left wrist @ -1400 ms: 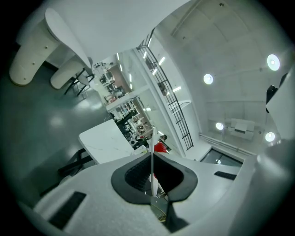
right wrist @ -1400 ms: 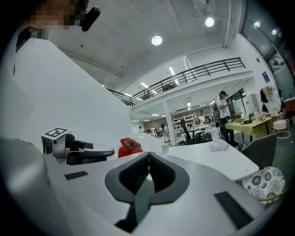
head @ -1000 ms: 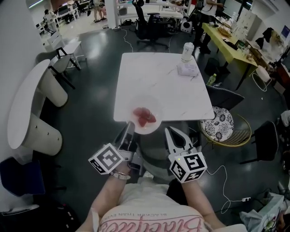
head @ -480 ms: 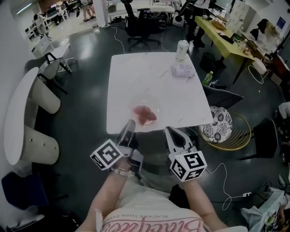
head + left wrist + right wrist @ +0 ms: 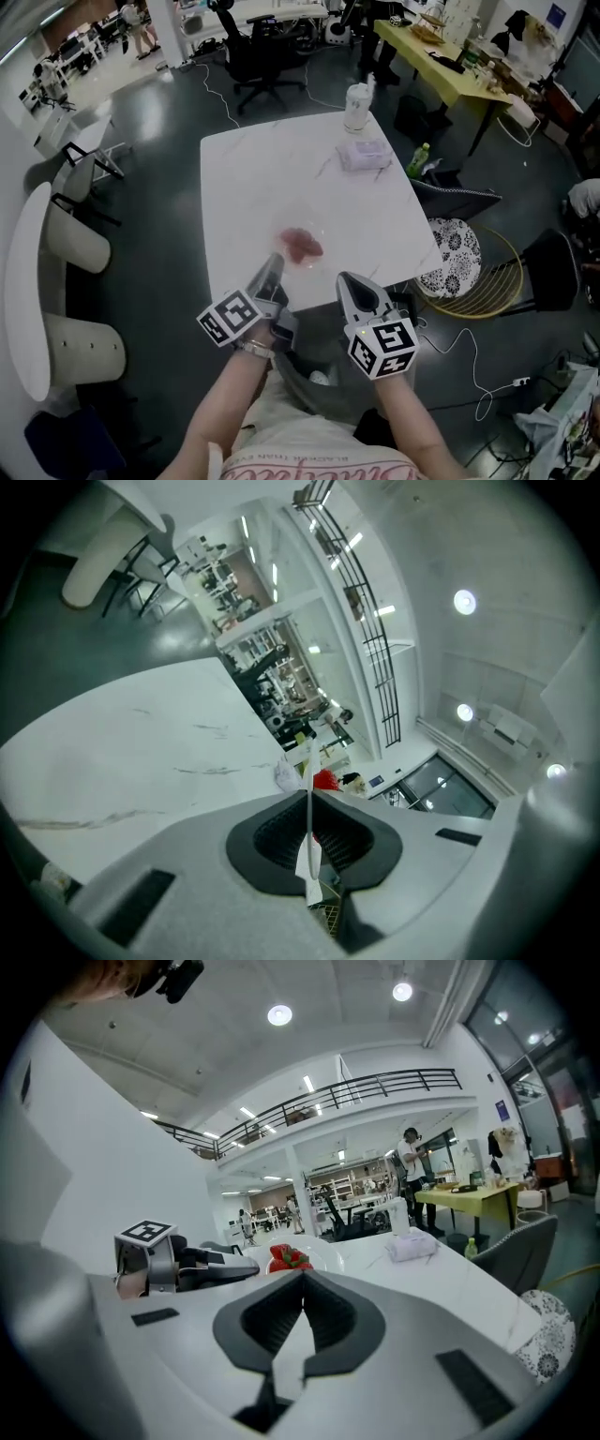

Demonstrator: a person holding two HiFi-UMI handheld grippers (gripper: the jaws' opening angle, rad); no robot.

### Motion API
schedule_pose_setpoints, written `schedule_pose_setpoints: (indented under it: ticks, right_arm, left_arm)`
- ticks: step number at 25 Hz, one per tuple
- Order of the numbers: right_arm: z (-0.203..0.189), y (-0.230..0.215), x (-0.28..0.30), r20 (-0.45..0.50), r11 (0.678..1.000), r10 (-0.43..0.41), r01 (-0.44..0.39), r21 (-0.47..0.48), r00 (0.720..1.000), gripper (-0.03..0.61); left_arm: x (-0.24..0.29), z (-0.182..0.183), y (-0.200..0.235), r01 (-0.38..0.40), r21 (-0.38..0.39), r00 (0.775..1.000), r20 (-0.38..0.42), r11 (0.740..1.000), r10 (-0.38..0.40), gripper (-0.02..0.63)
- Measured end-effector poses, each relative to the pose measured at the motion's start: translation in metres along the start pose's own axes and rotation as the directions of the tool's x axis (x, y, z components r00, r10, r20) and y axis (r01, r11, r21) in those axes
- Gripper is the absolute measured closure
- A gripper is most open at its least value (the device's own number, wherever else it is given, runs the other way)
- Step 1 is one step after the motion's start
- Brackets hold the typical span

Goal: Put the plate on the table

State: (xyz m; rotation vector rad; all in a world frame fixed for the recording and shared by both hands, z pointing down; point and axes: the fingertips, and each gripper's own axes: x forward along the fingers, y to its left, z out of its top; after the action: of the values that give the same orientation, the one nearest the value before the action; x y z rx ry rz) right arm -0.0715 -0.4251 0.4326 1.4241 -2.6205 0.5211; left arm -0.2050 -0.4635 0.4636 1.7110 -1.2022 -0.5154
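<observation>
The plate (image 5: 300, 246), over the table's (image 5: 272, 159) 6 o'clock edge, is clamped at its 7 o'clock rim by the left gripper (image 5: 271, 269). The right gripper (image 5: 346, 280) is closed, empty. The plate is judged light, stiff, slippery, brittle.

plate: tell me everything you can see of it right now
The plate is round, shallow and pale, translucent-looking, with a thin rim. Red food pieces lie at its middle. It is roughly level over the near part of the white marbled table; whether it touches the top cannot be told. The left tongs are shut on its near rim.
</observation>
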Motion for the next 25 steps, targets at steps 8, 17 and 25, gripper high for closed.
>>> schedule_pose_setpoints:
  ticks: [8,17,25]
  right_arm:
    - [-0.036,-0.041,0.064,-0.077,0.997,-0.062,0.066,0.049,0.995,0.575]
    - [-0.046,-0.066,0.102,-0.119,0.993,-0.08,0.09,0.076,0.99,0.575]
    - [-0.06,-0.072,0.099,-0.15,0.991,-0.079,0.094,0.091,0.986,0.575]
  left_arm:
    - [0.088,-0.001,0.068,-0.091,-0.001,0.989,-0.119,0.996,0.09,0.6]
    - [0.159,-0.001,0.136,-0.228,0.063,0.95,-0.203,0.972,0.237,0.6]
    - [0.178,0.002,0.165,-0.307,0.231,0.912,-0.204,0.923,0.355,0.597]
